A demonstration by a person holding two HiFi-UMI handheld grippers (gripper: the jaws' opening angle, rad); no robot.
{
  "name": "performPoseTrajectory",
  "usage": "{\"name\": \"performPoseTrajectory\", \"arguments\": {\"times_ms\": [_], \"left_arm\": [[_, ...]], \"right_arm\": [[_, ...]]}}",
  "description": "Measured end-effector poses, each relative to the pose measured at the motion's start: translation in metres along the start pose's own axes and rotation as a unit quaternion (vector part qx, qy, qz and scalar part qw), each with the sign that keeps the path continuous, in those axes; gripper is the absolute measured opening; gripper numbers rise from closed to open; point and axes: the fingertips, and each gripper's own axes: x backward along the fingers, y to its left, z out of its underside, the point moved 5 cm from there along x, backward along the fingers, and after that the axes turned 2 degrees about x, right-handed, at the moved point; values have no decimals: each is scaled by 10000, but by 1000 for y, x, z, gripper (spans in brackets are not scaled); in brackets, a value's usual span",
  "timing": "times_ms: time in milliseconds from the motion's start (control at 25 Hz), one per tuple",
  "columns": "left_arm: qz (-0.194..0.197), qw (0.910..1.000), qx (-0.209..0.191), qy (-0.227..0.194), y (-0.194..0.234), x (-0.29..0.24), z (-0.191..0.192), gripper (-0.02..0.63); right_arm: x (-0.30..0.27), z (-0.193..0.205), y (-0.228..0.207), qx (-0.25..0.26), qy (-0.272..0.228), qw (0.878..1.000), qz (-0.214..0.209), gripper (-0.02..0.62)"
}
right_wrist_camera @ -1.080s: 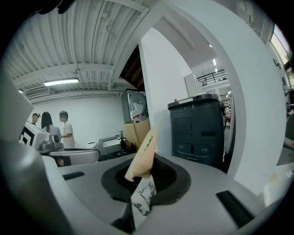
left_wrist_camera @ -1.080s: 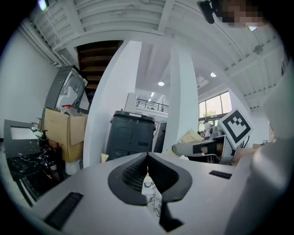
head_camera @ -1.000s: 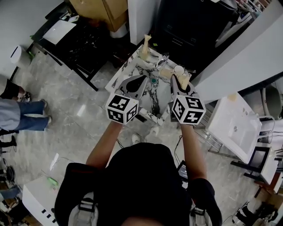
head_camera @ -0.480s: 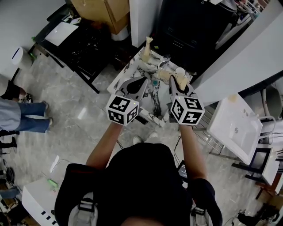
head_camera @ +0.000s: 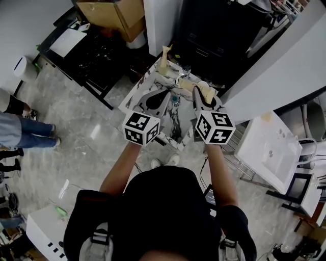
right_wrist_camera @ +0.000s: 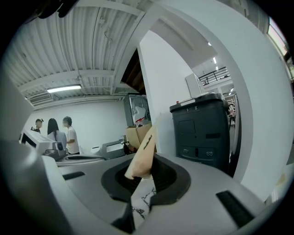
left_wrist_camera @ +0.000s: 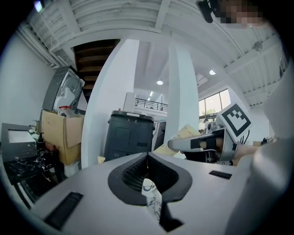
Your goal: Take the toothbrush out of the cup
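Note:
A small marble-topped table (head_camera: 145, 84) stands below my two grippers. On it are a small white cup (head_camera: 202, 84), a clear glass (head_camera: 186, 71) and an upright beige item (head_camera: 163, 57). My right gripper (head_camera: 200, 93) (right_wrist_camera: 149, 159) is shut on a beige paper-wrapped piece with dark print (right_wrist_camera: 142, 153) (left_wrist_camera: 184, 133), which sticks up out of the jaws above the table's right side. My left gripper (head_camera: 164, 95) (left_wrist_camera: 148, 157) hovers over the table's middle with its jaws shut and nothing between them. Whether the wrap holds a toothbrush I cannot tell.
A dark bin (left_wrist_camera: 128, 137) (right_wrist_camera: 202, 133) and a white pillar (head_camera: 158, 18) stand behind the table. A cardboard box (head_camera: 114, 12) and black table (head_camera: 91, 48) lie to the left, a white sink unit (head_camera: 270, 148) to the right. People stand at far left (head_camera: 20, 127).
Both grippers have drifted only slightly over the table. The beige piece stays in the right jaws, and the left jaws stay shut.

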Motion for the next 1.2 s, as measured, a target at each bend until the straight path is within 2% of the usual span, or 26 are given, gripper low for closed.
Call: {"name": "performPoseTrajectory", "arguments": {"times_ms": [760, 1200], "left_arm": [[-271, 9994, -192, 23, -20, -56, -3, 12], [-555, 9980, -265, 119, -18, -51, 1, 12]], "right_arm": [[-14, -5, -61, -72, -84, 9993, -344, 57], [-21, 4, -62, -184, -49, 9980, -607, 57]]}}
